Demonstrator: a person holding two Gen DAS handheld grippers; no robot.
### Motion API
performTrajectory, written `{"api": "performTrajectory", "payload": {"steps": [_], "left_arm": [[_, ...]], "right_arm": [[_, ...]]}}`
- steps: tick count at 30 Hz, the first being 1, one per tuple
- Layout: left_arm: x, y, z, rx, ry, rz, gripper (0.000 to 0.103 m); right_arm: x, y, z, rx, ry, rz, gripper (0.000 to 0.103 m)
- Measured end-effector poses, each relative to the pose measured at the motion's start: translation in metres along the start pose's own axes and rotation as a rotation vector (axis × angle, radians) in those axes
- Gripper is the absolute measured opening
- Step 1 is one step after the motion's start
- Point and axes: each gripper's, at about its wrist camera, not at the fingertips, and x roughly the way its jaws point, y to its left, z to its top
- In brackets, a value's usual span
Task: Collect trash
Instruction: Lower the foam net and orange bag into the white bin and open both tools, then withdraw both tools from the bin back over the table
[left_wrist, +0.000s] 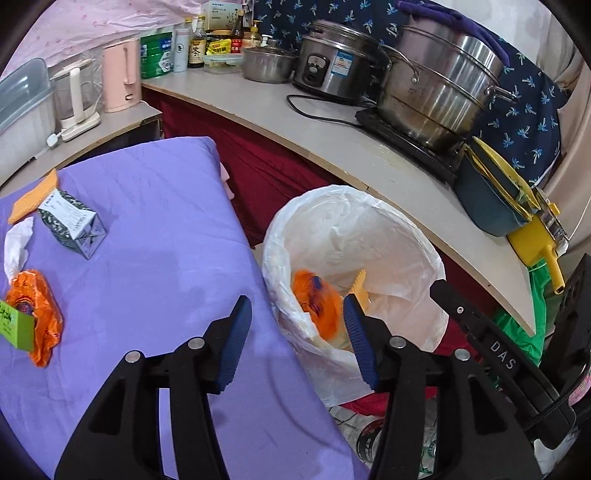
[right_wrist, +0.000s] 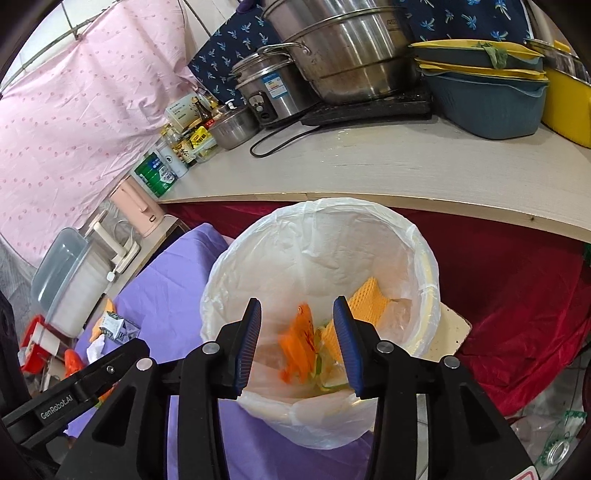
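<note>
Blurring inside the bin (right_wrist: 424, 254): orange wrapper (right_wrist: 295, 347), half-hidden.

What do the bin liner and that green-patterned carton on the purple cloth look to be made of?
Bin liner: thin translucent white plastic film, by its glossy crinkles and the bin rim showing through. Carton: printed paperboard, probably coated, by its sharp folded seams and dented gable shape; the coating cannot be confirmed.
</note>
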Motion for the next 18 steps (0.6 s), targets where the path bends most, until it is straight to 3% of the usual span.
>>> {"api": "performTrajectory", "payload": {"steps": [18], "left_arm": [[-0.059, 0.057, -0.012, -0.067, -0.066, 0.114, 0.054]], "right_arm": [[-0.029, 0.069, -0.020, -0.108, -0.009, 0.036, 0.049]]}}
